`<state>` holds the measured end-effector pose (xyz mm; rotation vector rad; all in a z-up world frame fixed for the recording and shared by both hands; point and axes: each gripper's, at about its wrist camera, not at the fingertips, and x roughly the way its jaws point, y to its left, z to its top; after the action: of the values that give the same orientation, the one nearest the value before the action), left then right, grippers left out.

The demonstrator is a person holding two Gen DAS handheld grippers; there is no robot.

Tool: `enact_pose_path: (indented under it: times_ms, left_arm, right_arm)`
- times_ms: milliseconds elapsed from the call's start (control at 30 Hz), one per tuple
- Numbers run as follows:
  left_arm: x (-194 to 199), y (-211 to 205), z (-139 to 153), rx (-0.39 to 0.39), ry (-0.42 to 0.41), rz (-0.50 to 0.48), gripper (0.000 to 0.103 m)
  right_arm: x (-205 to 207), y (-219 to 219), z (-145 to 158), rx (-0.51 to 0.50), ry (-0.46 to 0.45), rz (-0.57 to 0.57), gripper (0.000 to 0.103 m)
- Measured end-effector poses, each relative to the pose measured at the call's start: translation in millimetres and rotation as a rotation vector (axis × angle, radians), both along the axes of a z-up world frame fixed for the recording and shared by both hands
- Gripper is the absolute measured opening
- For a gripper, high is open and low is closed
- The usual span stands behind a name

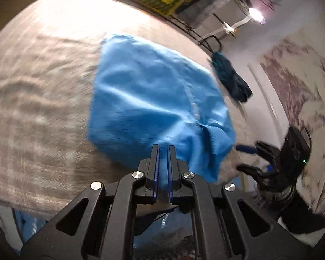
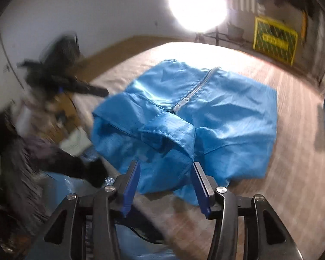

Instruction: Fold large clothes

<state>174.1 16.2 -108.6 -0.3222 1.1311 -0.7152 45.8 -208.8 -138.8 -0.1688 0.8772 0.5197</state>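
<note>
Home bedroom, wide bed [image 1: 43, 91], patterned wallpaper [image 1: 303, 82], lamp [image 2: 197, 5]

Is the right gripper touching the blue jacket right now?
Cannot tell. In the right wrist view the right gripper is open over the blue jacket, pads not pinching it, but no gap shows plainly.

I'm seeing the bright blue garment [image 2: 205, 121] lying folded into a rough rectangle on the beige bed [image 2: 292, 151], zipper [image 2: 197, 91] facing up, near edge rumpled.

I see a bright blue garment [image 2: 216, 117] with a pale grey zipper [image 2: 197, 91] on the beige, faintly checked bed [image 1: 43, 108]; my gripper pads [image 2: 132, 182] are dark blue.
</note>
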Motion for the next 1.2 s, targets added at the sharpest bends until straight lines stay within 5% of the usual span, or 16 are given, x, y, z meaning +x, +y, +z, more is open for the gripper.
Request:
enact_pose_path:
  times_ms: [267, 300, 333, 433, 567, 667, 733, 800, 867, 933, 967, 1200]
  left_arm:
    - [-32, -46, 26, 0.007, -0.084, -0.171, 0.003]
    - [-36, -53, 23, 0.021, -0.088, -0.189, 0.003]
    - [-40, -58, 20, 0.027, -0.082, -0.2, 0.003]
    - [-45, -76, 2, 0.024, -0.045, -0.219, 0.003]
    - [-44, -98, -17, 0.001, -0.001, -0.24, 0.003]
    - [-40, -115, -29, -0.021, 0.025, -0.25, 0.003]
    - [-35, -124, -36, -0.057, 0.051, -0.241, 0.006]
    - [-30, -128, -43, -0.094, 0.068, -0.224, 0.023]
    - [-29, -134, -49, -0.104, 0.068, -0.214, 0.027]
    - [-32, -137, -52, -0.117, 0.068, -0.212, 0.02]
    - [-34, -137, -53, -0.123, 0.058, -0.205, 0.003]
    - [-51, -132, -49, -0.146, -0.017, -0.182, 0.002]
  right_arm:
    - [42, 1, 6, -0.102, -0.065, 0.074, 0.05]
    - [48, 4, 4, -0.1, -0.052, 0.088, 0.046]
    - [54, 4, 1, -0.084, -0.032, 0.097, 0.027]
    - [79, -11, -8, 0.098, 0.115, 0.096, 0.004]
    - [90, -52, -20, 0.428, 0.288, 0.033, 0.003]
    - [92, -70, -25, 0.511, 0.338, -0.02, 0.008]
    - [89, -75, -21, 0.485, 0.312, -0.028, 0.008]
    - [87, -76, -17, 0.474, 0.3, -0.027, 0.017]
    - [84, -70, -10, 0.401, 0.255, -0.016, 0.037]
    - [78, -58, -1, 0.315, 0.2, 0.02, 0.042]
    - [75, -52, 2, 0.277, 0.175, 0.047, 0.042]
    - [69, -27, -3, 0.033, 0.124, 0.159, 0.042]
